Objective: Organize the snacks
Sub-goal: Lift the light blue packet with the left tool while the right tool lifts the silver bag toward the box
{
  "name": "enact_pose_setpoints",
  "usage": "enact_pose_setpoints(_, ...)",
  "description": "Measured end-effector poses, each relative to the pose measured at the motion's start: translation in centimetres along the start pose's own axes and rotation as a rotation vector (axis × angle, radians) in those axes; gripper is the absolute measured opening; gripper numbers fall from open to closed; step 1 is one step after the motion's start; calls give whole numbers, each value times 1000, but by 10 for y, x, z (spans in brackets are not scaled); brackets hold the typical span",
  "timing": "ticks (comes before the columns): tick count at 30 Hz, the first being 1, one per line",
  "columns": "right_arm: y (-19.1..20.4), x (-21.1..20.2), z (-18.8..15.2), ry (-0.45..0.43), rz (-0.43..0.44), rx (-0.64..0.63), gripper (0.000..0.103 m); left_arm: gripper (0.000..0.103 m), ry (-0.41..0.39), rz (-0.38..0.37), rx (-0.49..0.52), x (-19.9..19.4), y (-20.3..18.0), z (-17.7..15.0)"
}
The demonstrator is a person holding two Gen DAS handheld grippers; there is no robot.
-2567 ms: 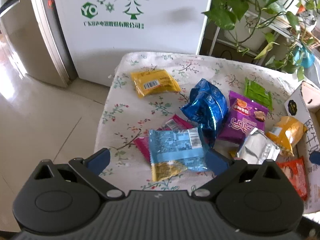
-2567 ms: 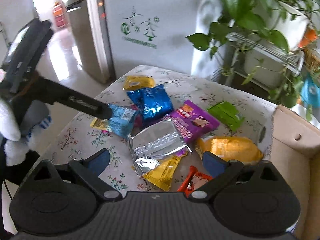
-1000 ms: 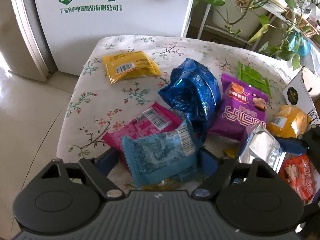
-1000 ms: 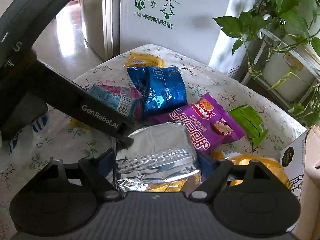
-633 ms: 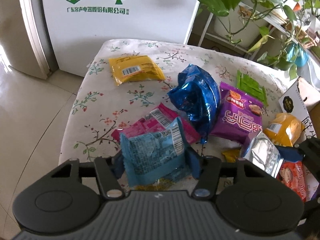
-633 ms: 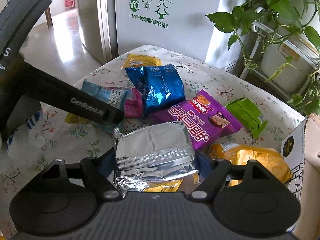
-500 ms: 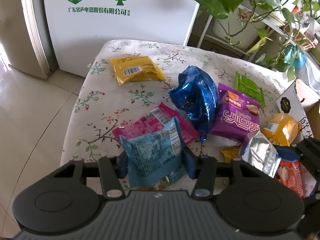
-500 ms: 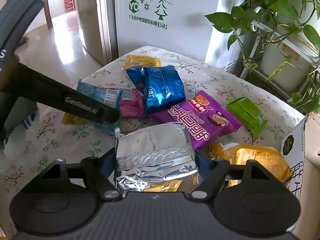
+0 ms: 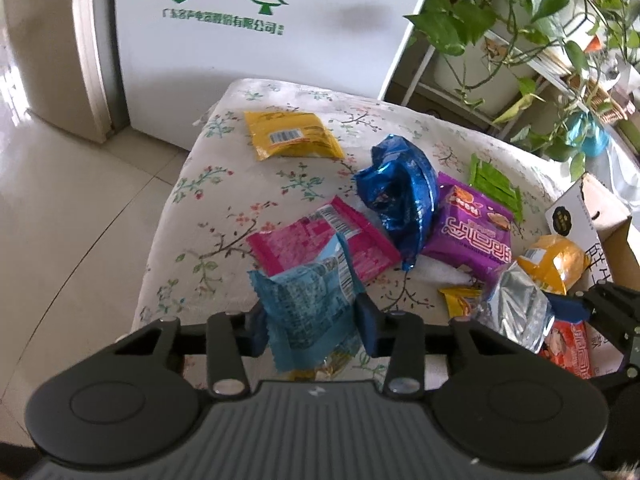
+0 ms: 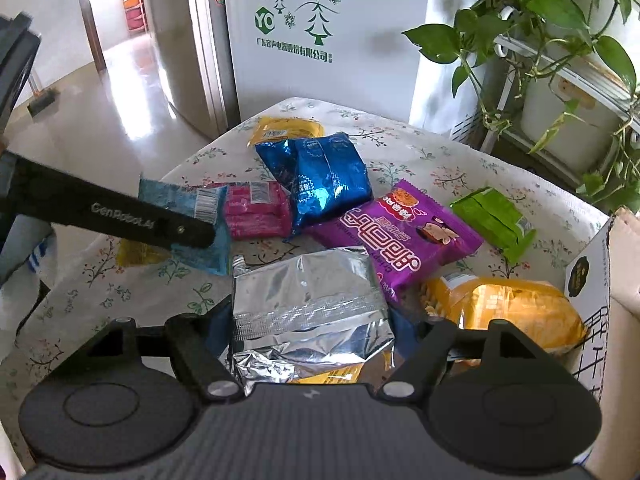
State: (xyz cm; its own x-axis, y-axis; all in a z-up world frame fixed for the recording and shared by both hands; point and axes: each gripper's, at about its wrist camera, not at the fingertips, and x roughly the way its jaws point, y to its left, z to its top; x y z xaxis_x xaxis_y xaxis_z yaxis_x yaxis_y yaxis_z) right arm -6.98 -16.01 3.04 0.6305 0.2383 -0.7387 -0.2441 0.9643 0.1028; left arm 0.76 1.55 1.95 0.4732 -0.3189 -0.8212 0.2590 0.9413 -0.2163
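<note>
Pinching a light blue snack packet (image 9: 310,308) tilted on edge, the left gripper (image 9: 310,320) has clamped tight, while the right gripper (image 10: 308,328), jaws just narrowing, squeezes a silver packet (image 10: 306,304) lying crosswise.

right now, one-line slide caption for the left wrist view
Left gripper clamps a light blue snack packet above a floral-cloth table strewn with snacks.

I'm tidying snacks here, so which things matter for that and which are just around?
For the job: light blue packet in left gripper; silver packet between right gripper pads; blue bag; purple packet; cardboard box.
Just around: potted plants; white cabinet.
</note>
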Motion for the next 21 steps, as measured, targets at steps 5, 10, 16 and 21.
enact_pose_setpoints(5,2,-5,-2,-8,11,2,82,41,1,3,-45,-6,8,-10)
enact_pose_setpoints(10,4,-12,-2,-21,7,4,82,41,-26,-1,-73,-18,14,-17)
enact_pose_setpoints(16,7,-23,-3,-43,2,14,82,37,-44,6,-31,-26,7,-29)
enact_pose_setpoints(21,7,-30,-6,-51,-12,23,82,36,-39,-16,9,-24,0,-46)
